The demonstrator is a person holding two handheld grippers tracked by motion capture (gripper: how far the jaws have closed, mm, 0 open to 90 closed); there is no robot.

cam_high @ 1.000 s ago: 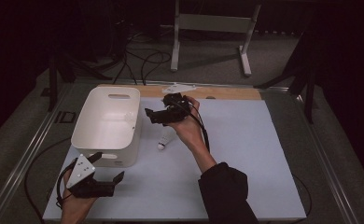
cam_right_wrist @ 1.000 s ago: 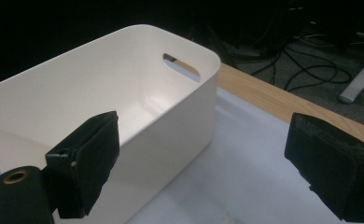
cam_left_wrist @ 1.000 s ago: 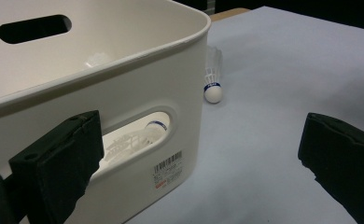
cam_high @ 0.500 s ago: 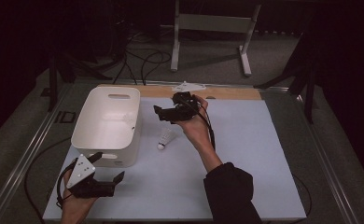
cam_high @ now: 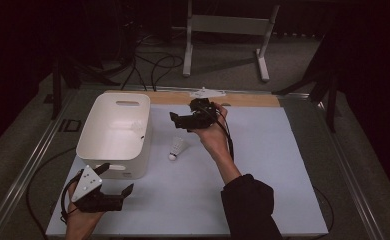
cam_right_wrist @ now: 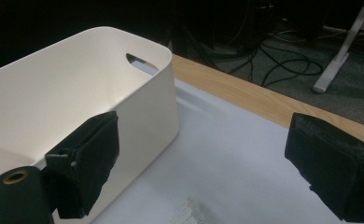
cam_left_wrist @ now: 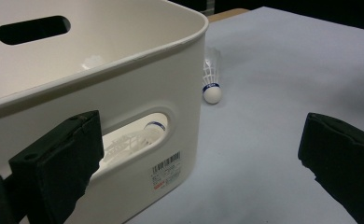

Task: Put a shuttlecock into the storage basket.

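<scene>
The counter (cam_high: 263, 165) is a rectangular surface covered with a pale blue-white sheet, with a light wooden strip (cam_high: 243, 99) exposed along its far edge and metal rails along both sides.

The white rectangular plastic bin (cam_high: 114, 131) with rounded corners and slotted handle openings stands on the left half of the counter. In the left tool view, a barcode label (cam_left_wrist: 167, 169) is fixed to the near wall below the handle slot. White feathered shuttlecocks lie inside the bin: one is visible through the near slot (cam_left_wrist: 132, 138), blue band at its cork end.

The right tool (cam_high: 179, 119), black, is held in the person's right hand (cam_high: 210, 132) above the counter, just right of the bin's far corner, jaws pointing left toward the bin. In the right tool view, the jaws stand wide apart with nothing between them; the bin wall appears behind the left jaw.

The left tool (cam_high: 118, 186), black with a grey three-cornered plate on top, rests at the near left of the counter in the person's left hand (cam_high: 83, 220), just in front of the bin. Its jaws are spread wide and hold nothing.

A single white feathered shuttlecock with a blue band and white cork tip (cam_high: 176, 148) lies on the sheet just right of the bin, cork end toward the person, between the bin and the right forearm.
</scene>
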